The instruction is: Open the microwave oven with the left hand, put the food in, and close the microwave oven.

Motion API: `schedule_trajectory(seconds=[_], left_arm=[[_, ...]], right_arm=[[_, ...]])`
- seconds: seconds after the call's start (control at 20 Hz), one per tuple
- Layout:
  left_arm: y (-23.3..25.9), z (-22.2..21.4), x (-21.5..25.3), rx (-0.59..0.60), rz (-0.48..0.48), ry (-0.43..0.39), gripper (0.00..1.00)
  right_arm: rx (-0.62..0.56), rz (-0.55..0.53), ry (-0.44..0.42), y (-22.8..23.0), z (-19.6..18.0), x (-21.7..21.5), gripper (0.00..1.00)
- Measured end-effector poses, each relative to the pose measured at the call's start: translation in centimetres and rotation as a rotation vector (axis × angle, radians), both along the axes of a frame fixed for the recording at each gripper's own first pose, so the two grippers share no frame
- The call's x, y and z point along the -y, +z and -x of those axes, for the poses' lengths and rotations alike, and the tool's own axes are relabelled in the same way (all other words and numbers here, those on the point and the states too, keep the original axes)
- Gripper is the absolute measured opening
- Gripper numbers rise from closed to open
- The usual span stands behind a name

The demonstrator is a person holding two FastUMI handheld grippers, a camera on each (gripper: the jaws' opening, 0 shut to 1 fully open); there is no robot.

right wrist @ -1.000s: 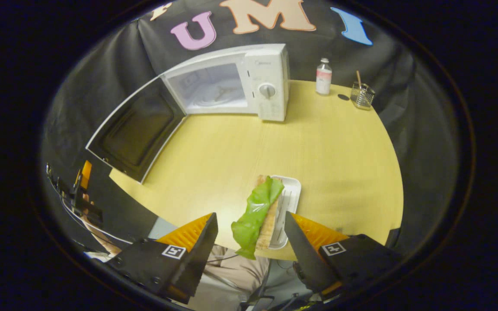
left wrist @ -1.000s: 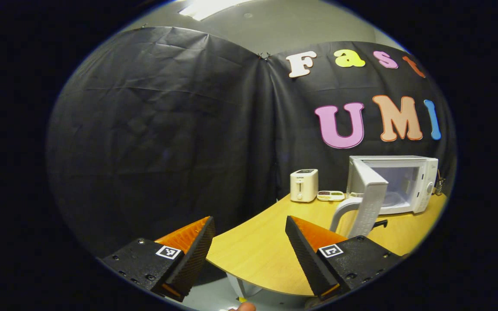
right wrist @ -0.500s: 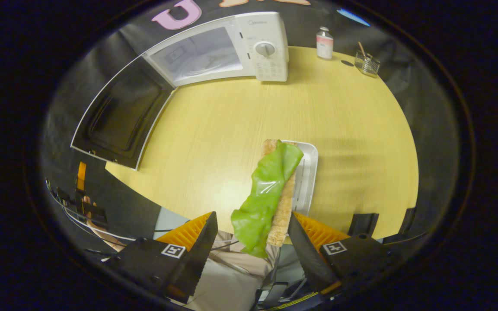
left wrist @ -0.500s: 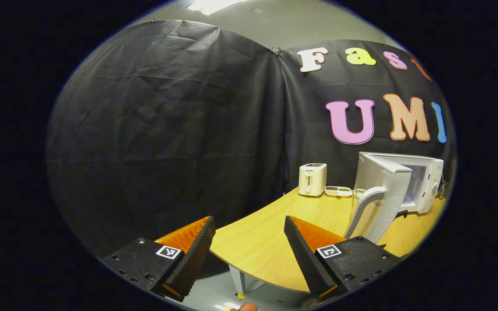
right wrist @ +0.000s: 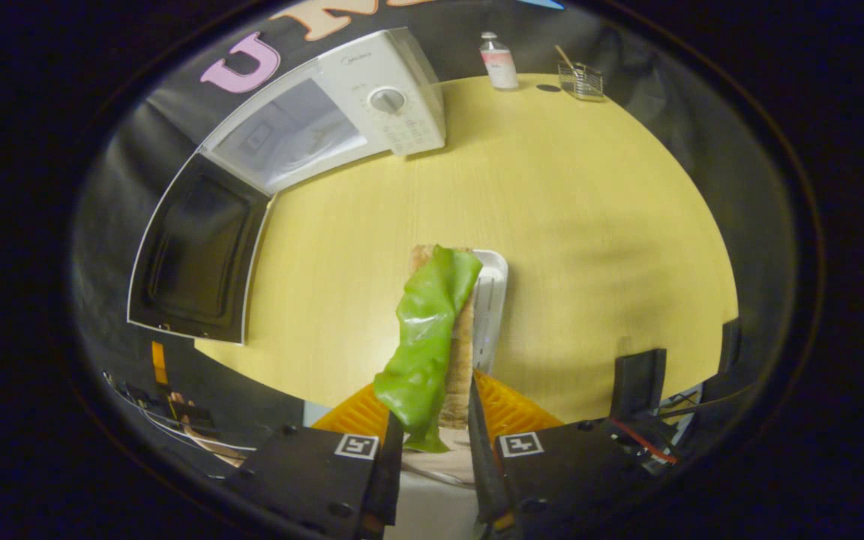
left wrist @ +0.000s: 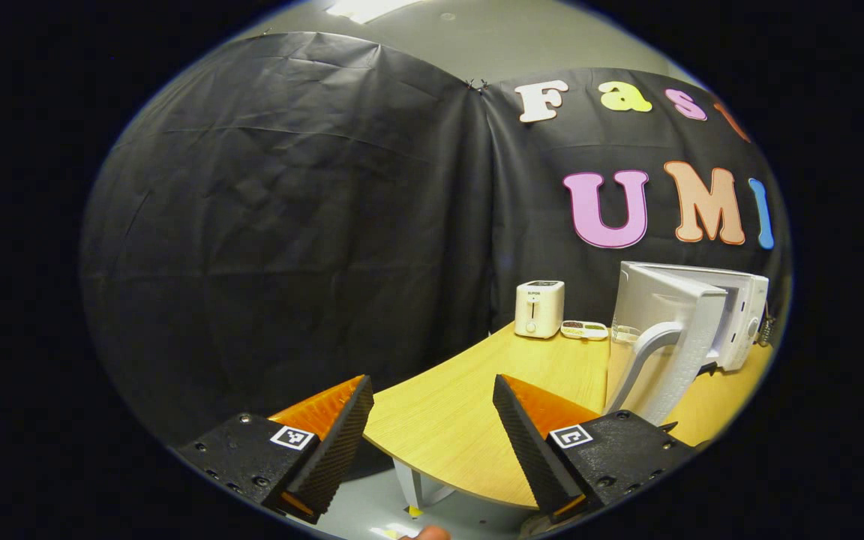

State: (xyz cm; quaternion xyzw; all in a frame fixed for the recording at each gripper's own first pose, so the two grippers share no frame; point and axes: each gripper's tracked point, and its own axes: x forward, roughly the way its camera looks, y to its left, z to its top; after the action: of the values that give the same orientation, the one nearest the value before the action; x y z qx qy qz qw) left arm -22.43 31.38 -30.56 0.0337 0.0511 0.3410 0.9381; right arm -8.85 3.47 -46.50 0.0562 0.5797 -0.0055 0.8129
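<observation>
In the right gripper view, the right gripper (right wrist: 432,416) is nearest, at 6 o'clock, and its jaws have come narrow around the near end of the food (right wrist: 432,330) — a slice of bread with a green leaf draped over it. Both fingers seem to press on it, though the contact itself is partly hidden by the leaf. The far end of the food rests on a small white tray (right wrist: 493,300) in the middle of the tabletop (right wrist: 589,225).

The step in hand, as I judge it, is the picking up of the food; the door is already open. The next move calls for lifting the food off the tray and carrying it toward 10 o'clock, into the cavity of the microwave oven (right wrist: 327,120). The leaf is loose and may slide off if the lift is quick.

The open door (right wrist: 196,251) stands at 9 o'clock, well left of the path, so the way seems free. Far off, at 12 to 1 o'clock, stand a bottle (right wrist: 498,61) and a small wire basket (right wrist: 580,79).

In the left gripper view, the left gripper (left wrist: 432,435) has its jaws wide and holds nothing — it is off the tabletop's edge. Beyond, at 3 o'clock, are the door's handle (left wrist: 646,360), a toaster (left wrist: 539,308) and a small dish (left wrist: 584,329).
</observation>
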Motion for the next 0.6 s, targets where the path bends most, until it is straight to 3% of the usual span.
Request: schedule_trajectory(seconds=[0.2,0.25,0.3,0.35,0.4,0.45,0.5,0.6], left_arm=[[-0.1,-0.2,0.2,0.001,0.002,-0.011,0.98],[-0.1,-0.1,0.1,0.004,0.002,-0.012,0.98],[-0.1,0.0,0.0,0.007,0.003,-0.013,0.98],[-0.2,-0.2,0.0,0.009,0.005,-0.014,0.98],[-0.2,-0.2,0.1,0.01,0.008,-0.014,0.98],[-0.4,-0.2,0.0,0.011,0.011,-0.015,0.98],[-0.5,-0.2,0.0,0.01,0.015,-0.014,0.98],[-0.8,-0.3,-0.1,0.006,0.02,-0.013,0.98]], right_arm=[[0.052,0.012,0.013,1.1,-0.1,0.1,0.37],[0.065,0.015,0.009,1.5,-0.1,0.3,0.43],[0.075,0.017,0.011,1.8,-0.2,0.3,0.37],[0.088,0.019,0.001,2.1,-0.2,0.7,0.37],[0.093,0.007,-0.008,2.2,-0.4,0.5,0.24],[0.099,-0.002,-0.007,2.4,-0.4,0.5,0.24],[0.109,-0.002,-0.008,2.5,-0.5,0.6,0.3],[0.126,-0.012,-0.005,2.6,-0.5,0.6,0.3]])
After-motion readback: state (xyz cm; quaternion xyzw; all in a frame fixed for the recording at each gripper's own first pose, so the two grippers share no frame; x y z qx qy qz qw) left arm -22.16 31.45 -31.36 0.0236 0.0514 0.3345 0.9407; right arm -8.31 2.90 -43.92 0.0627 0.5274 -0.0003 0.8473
